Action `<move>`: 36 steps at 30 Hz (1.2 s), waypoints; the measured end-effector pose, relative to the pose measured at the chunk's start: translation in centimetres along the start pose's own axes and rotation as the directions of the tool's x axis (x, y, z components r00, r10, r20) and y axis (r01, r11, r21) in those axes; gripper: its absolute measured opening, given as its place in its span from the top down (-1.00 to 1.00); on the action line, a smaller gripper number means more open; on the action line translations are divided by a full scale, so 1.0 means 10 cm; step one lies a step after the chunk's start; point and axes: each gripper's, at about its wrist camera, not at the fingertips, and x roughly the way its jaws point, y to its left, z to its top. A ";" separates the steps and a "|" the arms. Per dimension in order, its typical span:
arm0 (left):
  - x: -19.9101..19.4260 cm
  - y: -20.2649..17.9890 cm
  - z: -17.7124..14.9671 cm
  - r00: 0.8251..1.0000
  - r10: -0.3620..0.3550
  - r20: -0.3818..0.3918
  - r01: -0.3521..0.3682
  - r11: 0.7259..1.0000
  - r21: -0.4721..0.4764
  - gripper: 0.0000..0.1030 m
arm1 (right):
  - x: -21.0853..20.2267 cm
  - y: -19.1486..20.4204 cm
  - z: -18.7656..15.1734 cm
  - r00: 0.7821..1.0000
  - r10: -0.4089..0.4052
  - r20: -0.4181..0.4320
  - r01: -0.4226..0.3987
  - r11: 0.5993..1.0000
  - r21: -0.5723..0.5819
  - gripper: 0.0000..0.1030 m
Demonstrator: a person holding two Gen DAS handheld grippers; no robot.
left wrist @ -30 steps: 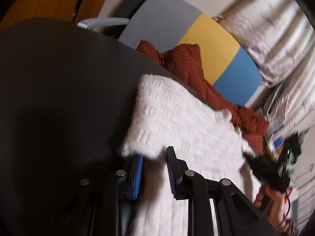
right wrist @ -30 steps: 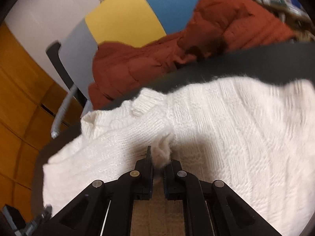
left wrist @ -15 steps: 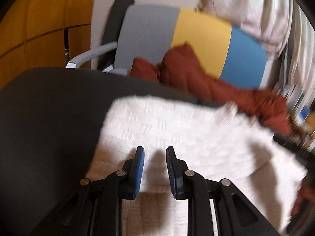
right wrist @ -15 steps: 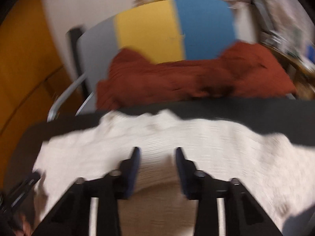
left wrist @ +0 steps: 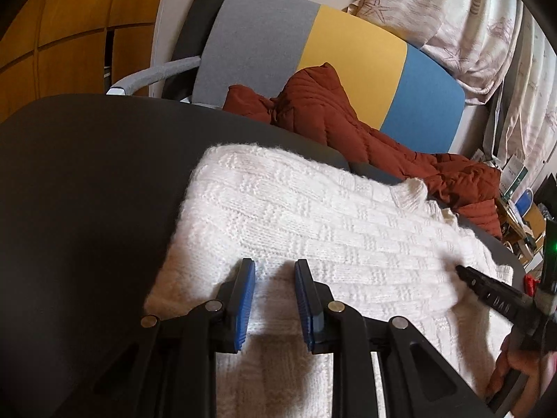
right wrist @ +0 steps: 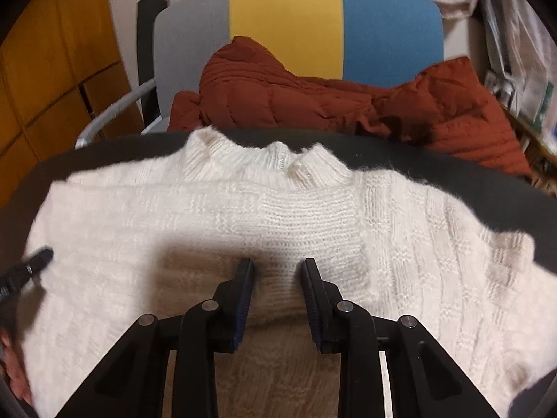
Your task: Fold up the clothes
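Note:
A white knit sweater [left wrist: 330, 230] lies spread on the black table [left wrist: 87, 174]. In the right wrist view the sweater [right wrist: 174, 216] shows its ribbed collar [right wrist: 278, 160] at the far table edge. My left gripper [left wrist: 274, 264] hovers open over the sweater's left part, with nothing between its blue pads. My right gripper [right wrist: 278, 263] stands open just below the collar, its pads clear of the knit. The right gripper's black fingers [left wrist: 487, 289] show at the right edge of the left wrist view, held by a hand [left wrist: 515, 365].
Behind the table stands a chair [left wrist: 348, 52] with a grey, yellow and blue back. A rust-red quilted jacket [left wrist: 330, 118] is heaped on its seat. A wooden cabinet [right wrist: 52, 69] is at the left and curtains [left wrist: 487, 52] at the right.
My right gripper was shut on a pinch of the sweater; it has let go and opened. Both grippers rolled and shifted sideways over the sweater, which now lies flat.

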 end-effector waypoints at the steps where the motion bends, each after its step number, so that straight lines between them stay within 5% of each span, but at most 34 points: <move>1: -0.01 0.01 0.00 1.000 -0.002 -0.001 0.002 1.000 0.002 0.55 | -0.02 -0.05 0.02 1.000 0.027 -0.003 -0.027 0.999 0.033 0.44; 4: -0.03 0.06 0.00 1.000 -0.008 0.001 0.008 1.000 -0.006 0.55 | -0.22 -0.26 0.01 0.993 0.111 0.038 -0.115 0.983 0.143 0.33; 5: -0.04 0.08 0.00 1.000 -0.012 0.002 0.012 1.000 -0.014 0.55 | -0.38 -0.40 -0.05 0.992 0.097 0.078 -0.109 0.979 0.171 0.10; 6: -0.04 0.09 0.00 1.000 -0.019 0.003 0.019 1.000 -0.022 0.55 | -0.53 -0.54 -0.10 0.990 0.080 0.119 -0.102 0.975 0.198 -0.13; 9: -0.05 0.10 0.00 1.000 -0.027 0.004 0.027 0.999 -0.032 0.56 | -1.03 -1.10 -0.31 0.975 -0.100 0.198 0.049 0.967 0.249 -0.33; 13: -0.05 0.07 -0.01 1.000 -0.025 0.006 0.025 0.999 -0.032 0.55 | -1.58 -2.16 -0.63 0.897 -0.417 0.146 0.331 0.853 0.403 -0.33; 17: -0.05 0.06 -0.01 1.000 -0.019 0.008 0.019 0.999 -0.029 0.55 | -1.96 -3.00 -0.83 0.835 -0.546 0.072 0.424 0.720 0.549 -0.28; 23: -0.04 0.04 -0.02 1.000 -0.010 0.010 0.010 1.000 -0.025 0.55 | -2.00 -3.50 -0.86 0.812 -0.584 -0.011 0.470 0.642 0.606 -0.09; 28: -0.04 0.05 -0.02 1.000 -0.013 0.011 0.013 1.000 -0.028 0.55 | -1.99 -3.60 -0.74 0.740 -0.672 -0.042 0.552 0.570 0.608 -0.09; 32: -0.04 0.05 -0.02 1.000 -0.016 0.012 0.017 0.999 -0.032 0.55 | -1.99 -3.67 -0.67 0.718 -0.693 -0.061 0.570 0.535 0.623 -0.24; 34: -0.04 0.06 -0.02 1.000 -0.019 0.012 0.020 0.999 -0.035 0.55 | -1.93 -3.76 -0.63 0.723 -0.686 -0.082 0.575 0.531 0.623 -0.15; 36: -0.04 0.06 -0.02 1.000 -0.021 0.013 0.022 0.999 -0.037 0.55 | -1.91 -3.82 -0.64 0.740 -0.668 -0.086 0.556 0.533 0.638 0.73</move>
